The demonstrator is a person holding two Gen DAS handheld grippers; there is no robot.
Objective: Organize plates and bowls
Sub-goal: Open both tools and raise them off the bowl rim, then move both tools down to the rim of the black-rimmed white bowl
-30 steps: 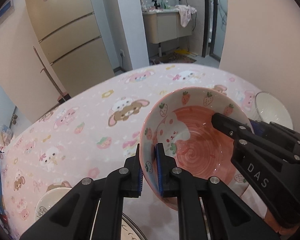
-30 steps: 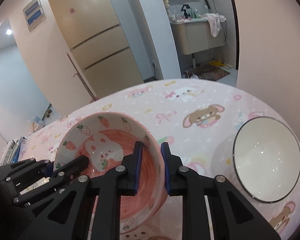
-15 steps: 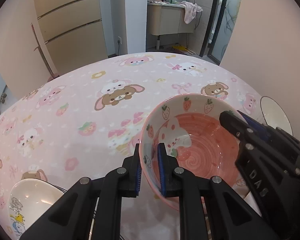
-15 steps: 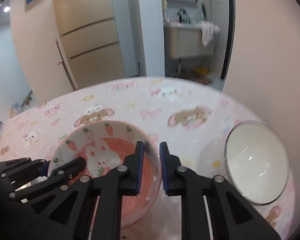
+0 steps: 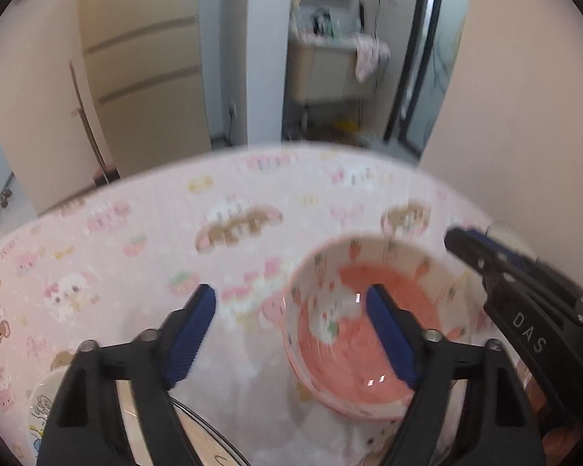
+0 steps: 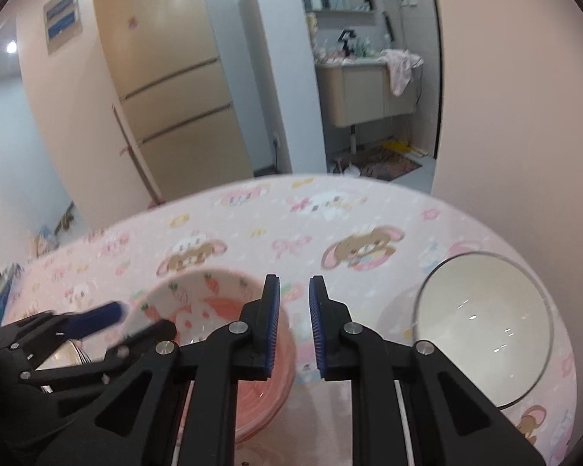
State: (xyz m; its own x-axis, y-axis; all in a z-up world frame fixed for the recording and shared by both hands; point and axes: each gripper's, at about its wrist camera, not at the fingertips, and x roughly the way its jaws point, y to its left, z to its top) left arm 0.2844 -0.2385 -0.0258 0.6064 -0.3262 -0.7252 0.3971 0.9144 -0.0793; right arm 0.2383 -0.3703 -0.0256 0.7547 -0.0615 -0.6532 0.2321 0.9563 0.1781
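1. Presently, the pink bowl is seen near the front of the worktop, which is covered by a pink cartoon cloth.
2. The fingers of the left gripper are spread wide and are opening; the bowl's near rim is straddled by them, one finger over the inside and one outside, and the rim is not pressed.
3. The fingers of the right gripper are drawn to a narrow gap, and the bowl's opposite rim is held in it.
4. Whether the bowl is resting on the worktop cannot be told.
5. A white bowl is set well apart, to the right.
6. A picture plate is glimpsed at the lower left.
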